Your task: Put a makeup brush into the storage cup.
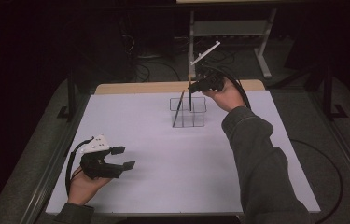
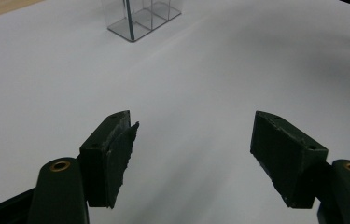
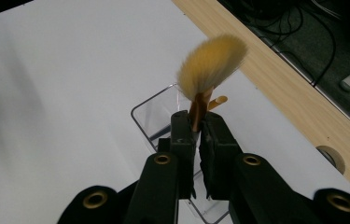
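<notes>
White table (image 1: 172,177) carries one clear divided organizer (image 1: 189,112) toward its far edge; the compartment count is hard to make out through the transparent walls. Two brushes: one dark-handled brush (image 1: 178,108) leans inside the organizer, one yellow-bristled brush (image 3: 208,70) is clamped between the jaws of the right gripper (image 3: 198,123), held just above the organizer with its handle end hidden. Left gripper (image 2: 192,140) rests low, well apart from the organizer, jaws spread wide and holding nothing.

The compartmented holder (image 1: 188,112) stands toward the desk's (image 1: 163,186) far edge, one brush (image 1: 178,108) leaning inside, another brush (image 3: 208,70) upright above it.
</notes>
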Available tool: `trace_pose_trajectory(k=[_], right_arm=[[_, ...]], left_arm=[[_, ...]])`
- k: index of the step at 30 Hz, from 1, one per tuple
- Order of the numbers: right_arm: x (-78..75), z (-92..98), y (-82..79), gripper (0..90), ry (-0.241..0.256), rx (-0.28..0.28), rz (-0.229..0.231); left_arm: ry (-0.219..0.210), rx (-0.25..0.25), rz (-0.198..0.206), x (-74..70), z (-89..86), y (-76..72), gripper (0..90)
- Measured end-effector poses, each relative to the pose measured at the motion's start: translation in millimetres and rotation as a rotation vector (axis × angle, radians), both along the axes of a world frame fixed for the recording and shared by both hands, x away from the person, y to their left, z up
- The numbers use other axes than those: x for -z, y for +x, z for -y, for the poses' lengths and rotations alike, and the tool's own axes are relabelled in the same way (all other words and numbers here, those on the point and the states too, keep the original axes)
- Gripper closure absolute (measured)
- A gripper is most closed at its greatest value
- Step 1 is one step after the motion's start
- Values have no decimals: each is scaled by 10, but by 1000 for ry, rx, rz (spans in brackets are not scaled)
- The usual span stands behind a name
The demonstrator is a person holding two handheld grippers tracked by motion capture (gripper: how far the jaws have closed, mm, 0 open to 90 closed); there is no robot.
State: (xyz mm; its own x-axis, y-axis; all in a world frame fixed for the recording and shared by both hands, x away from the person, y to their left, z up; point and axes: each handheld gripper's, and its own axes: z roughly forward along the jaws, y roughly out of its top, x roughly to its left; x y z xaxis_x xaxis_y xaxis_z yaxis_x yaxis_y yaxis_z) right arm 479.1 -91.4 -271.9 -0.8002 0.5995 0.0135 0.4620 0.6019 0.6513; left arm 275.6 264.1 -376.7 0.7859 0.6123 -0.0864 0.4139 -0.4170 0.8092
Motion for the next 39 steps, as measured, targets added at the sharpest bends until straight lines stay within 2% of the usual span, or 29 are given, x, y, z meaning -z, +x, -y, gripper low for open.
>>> trace_pose_trajectory(k=[16,20,39], right_arm=[[137,-18,27,833,1,10,-22],[190,-1,32,833,-2,12,-21],[357,12,37,832,-5,25,-51]], left_arm=[[-2,-6,-4,-3,-3,-6,281],[-14,-11,-6,1,2,-9,280],[-1,-6,-9,5,-1,2,280]])
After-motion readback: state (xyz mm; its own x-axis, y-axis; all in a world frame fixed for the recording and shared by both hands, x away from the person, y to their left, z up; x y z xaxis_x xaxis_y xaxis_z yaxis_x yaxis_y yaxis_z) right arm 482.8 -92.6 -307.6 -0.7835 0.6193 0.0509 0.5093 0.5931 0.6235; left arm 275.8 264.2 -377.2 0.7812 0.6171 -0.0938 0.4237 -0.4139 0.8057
